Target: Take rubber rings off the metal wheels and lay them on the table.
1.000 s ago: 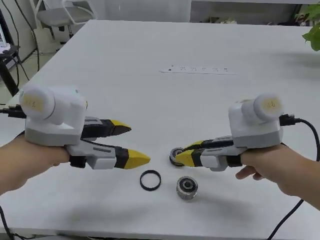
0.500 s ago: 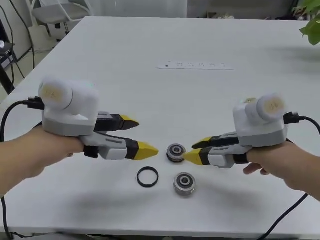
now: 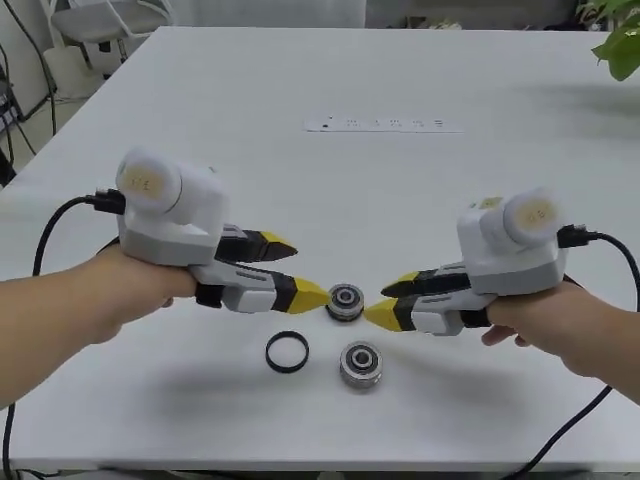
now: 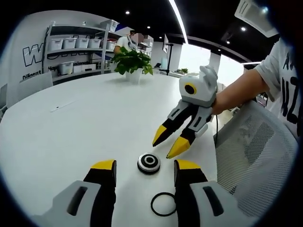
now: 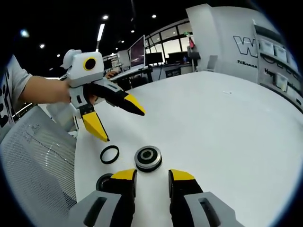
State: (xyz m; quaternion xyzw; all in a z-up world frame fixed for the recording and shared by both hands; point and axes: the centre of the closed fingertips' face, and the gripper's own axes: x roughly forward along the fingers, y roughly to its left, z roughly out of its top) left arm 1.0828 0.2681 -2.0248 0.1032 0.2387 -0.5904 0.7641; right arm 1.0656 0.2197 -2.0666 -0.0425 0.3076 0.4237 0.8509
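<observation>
Centrally, a wheel (image 3: 345,301) lies flat, axis upright, between the open, empty left gripper (image 3: 307,272) and right gripper (image 3: 377,300).

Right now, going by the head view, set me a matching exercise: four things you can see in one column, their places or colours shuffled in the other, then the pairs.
1. loose rubber ring
2. dark-rimmed wheel
3. power strip
4. plant

A. green, at the head view's top right corner
B. between the tips of the left tool and the right tool
C. white, far across the table, beyond both tools
D. black, flat on the table, just left of the other wheel

Pairs: 1-D, 2-B, 3-C, 4-A
</observation>
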